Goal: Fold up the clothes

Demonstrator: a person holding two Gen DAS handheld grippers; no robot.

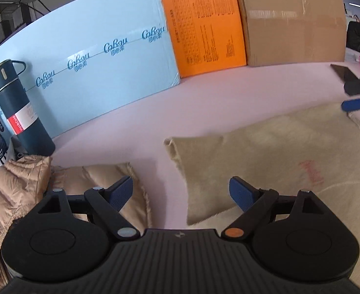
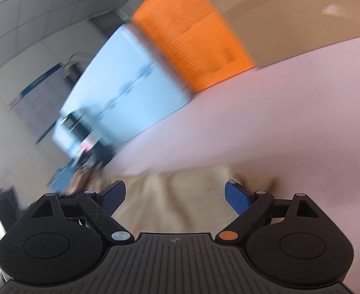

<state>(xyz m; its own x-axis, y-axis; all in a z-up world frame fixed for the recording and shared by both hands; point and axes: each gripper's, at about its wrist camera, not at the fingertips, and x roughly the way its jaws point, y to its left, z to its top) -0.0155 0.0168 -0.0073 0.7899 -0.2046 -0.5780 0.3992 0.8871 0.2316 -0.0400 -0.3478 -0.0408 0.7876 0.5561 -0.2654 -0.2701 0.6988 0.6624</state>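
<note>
The pale pink table (image 1: 228, 93) fills most of what the left wrist camera sees. Along its far edge stands a row of boxes: a long light blue one (image 1: 101, 61) at ten o'clock, an orange one (image 1: 202, 22) at twelve, and a brown cardboard carton (image 1: 292, 22) at one o'clock, each touching the next.

The beige garment (image 1: 290, 152), the thing to be folded, lies flat on the table from three to five o'clock. One folded flap ends in a straight edge near the middle of that view, and a faint red mark shows on the cloth. A quilted tan jacket (image 1: 11, 191) is bunched at eight o'clock, and just behind it stands a dark teal flask (image 1: 18, 107) with a red and white label, upright against the blue box.

The left gripper (image 1: 181, 193) hovers above the garment's near edge with its jaws spread wide and nothing between the blue pads (image 1: 239, 193).

The right gripper (image 2: 175, 196) also has its jaws wide apart, over beige cloth at six o'clock in its own view. That picture is smeared, so I cannot tell whether the pads touch the fabric, though nothing looks pinched. Its tip also shows at three o'clock in the left view.
</note>
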